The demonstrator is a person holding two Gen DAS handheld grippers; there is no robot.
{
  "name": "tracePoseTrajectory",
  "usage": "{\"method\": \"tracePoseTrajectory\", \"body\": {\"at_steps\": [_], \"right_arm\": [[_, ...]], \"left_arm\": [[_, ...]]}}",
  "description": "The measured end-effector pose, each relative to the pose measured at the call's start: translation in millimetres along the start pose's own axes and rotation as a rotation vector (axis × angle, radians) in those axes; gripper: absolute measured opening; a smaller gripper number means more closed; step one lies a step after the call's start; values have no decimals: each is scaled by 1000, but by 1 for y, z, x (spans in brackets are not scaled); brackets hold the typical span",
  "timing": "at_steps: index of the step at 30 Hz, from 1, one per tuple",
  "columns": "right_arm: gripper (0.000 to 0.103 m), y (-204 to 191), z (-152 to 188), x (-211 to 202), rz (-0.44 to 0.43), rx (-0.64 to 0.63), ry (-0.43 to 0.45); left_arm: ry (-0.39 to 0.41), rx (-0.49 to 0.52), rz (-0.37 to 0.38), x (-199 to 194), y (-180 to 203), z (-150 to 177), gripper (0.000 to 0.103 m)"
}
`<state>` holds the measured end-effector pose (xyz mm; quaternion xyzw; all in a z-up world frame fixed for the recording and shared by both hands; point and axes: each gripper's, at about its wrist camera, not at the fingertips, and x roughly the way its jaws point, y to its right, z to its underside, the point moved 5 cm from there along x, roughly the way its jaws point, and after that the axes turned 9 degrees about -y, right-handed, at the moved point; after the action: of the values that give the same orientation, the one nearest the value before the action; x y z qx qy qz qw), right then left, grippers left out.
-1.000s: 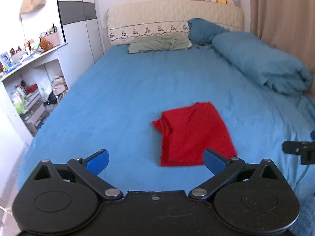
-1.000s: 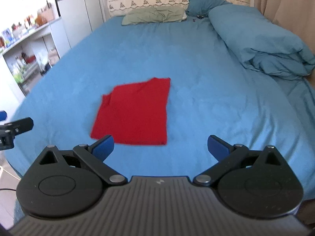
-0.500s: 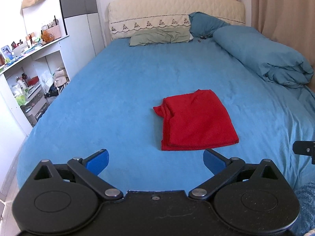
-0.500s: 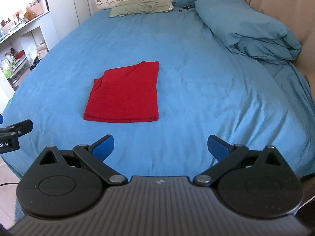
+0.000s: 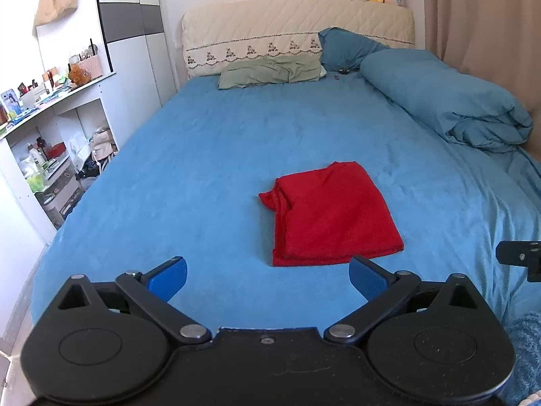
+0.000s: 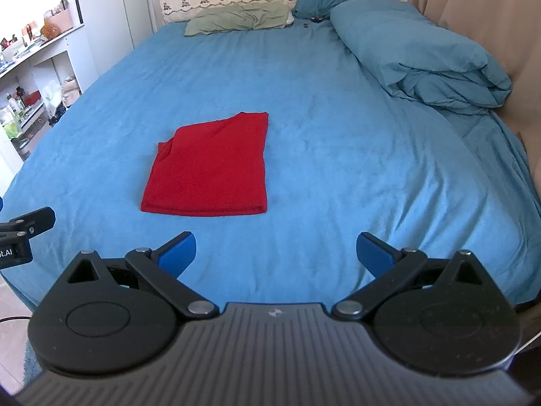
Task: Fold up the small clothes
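A red garment (image 5: 329, 215) lies folded into a rough rectangle on the blue bed sheet (image 5: 209, 155), with a bunched corner at its far left. My left gripper (image 5: 268, 279) hovers open just short of its near edge, nothing between the blue pads. In the right wrist view the same red garment (image 6: 211, 171) sits ahead and to the left of my right gripper (image 6: 277, 253), which is also open and empty. The tip of each gripper shows at the edge of the other's view.
A rolled blue duvet (image 5: 446, 101) lies along the bed's right side, with a green pillow (image 5: 270, 72) and a blue pillow (image 5: 345, 47) at the headboard. White shelves (image 5: 50, 128) full of small items stand left of the bed. A curtain (image 5: 480, 17) hangs at the right.
Both grippers have pulled back and up from the bed, so the red garment looks farther off. The garment itself lies still, and both grippers stay open.
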<state>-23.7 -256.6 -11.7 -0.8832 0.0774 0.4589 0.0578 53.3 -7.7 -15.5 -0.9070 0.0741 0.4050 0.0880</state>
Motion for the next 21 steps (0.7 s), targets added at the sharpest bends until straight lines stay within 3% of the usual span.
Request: {"method": "tracePoseTrajectory", "body": {"at_steps": [21], "right_arm": [[103,0,-1,-1,3,-1,11]], "left_arm": [[42,13,-7,-11,4,-4,103]]}}
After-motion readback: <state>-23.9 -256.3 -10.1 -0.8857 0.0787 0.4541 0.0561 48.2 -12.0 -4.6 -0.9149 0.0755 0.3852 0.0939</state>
